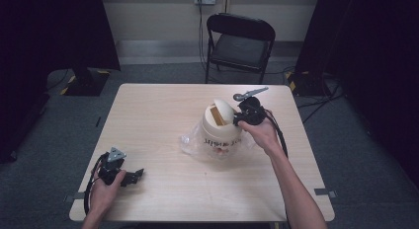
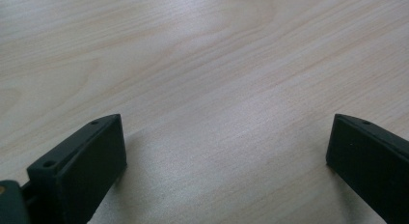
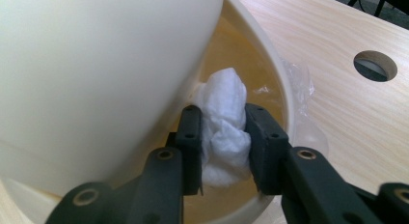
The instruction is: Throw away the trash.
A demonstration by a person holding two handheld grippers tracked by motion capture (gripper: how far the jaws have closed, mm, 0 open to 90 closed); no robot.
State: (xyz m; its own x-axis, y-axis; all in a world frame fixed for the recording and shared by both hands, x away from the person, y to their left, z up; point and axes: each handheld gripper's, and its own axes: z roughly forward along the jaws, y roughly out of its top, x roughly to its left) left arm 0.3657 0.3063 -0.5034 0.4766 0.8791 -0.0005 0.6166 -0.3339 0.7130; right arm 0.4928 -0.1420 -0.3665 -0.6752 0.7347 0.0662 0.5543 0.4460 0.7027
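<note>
A cream bin with a domed swing lid stands a little right of the table's middle, with a clear plastic bag bunched around its base. My right gripper is at the bin's mouth beside the tilted lid. Its jaws are shut on a crumpled white tissue, held just inside the bin's rim. My left gripper rests on the table near the front left corner. Its jaws are open wide over bare wood.
The pale wooden table has a round cable hole beyond the bin. A black folding chair stands behind the far edge. Dark curtains flank the room, and cables run on the floor at right.
</note>
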